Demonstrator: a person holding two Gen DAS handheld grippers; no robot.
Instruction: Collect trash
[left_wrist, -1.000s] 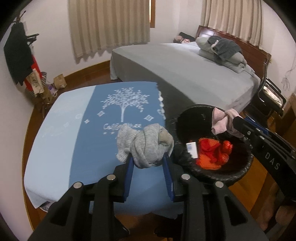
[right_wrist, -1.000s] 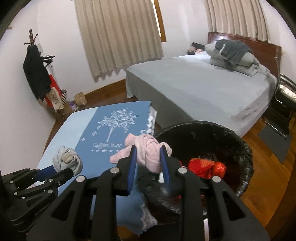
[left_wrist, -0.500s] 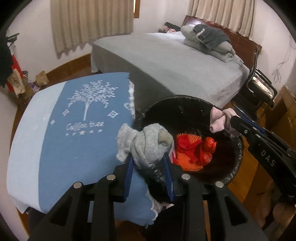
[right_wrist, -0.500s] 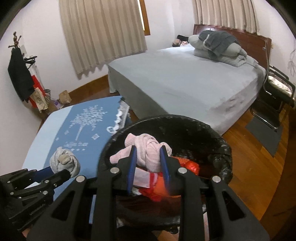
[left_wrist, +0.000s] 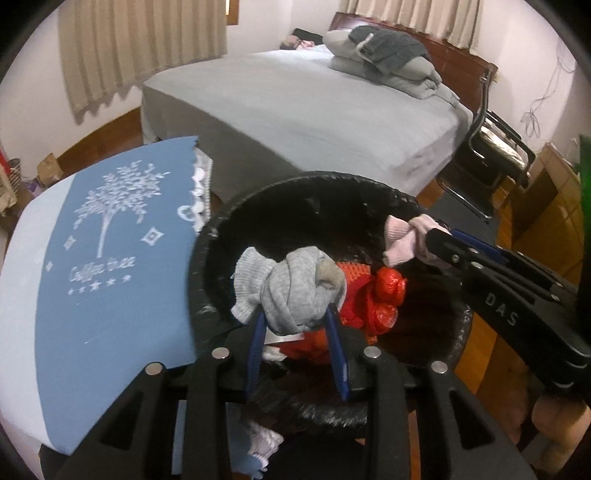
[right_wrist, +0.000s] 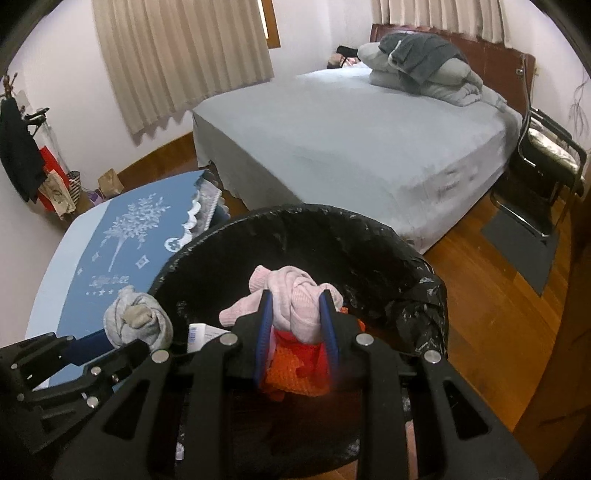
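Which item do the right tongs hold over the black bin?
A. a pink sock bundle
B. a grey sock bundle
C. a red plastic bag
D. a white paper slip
A: in the right wrist view, the right tongs are closed on the pink sock bundle above the bin; the grey sock bundle is in the left tongs.

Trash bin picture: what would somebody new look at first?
Probably the two balled-up socks held over the black-lined trash bin: a grey sock pinched in the left gripper, and a pink sock pinched in the right gripper. Bright red trash lies inside the bin below them.
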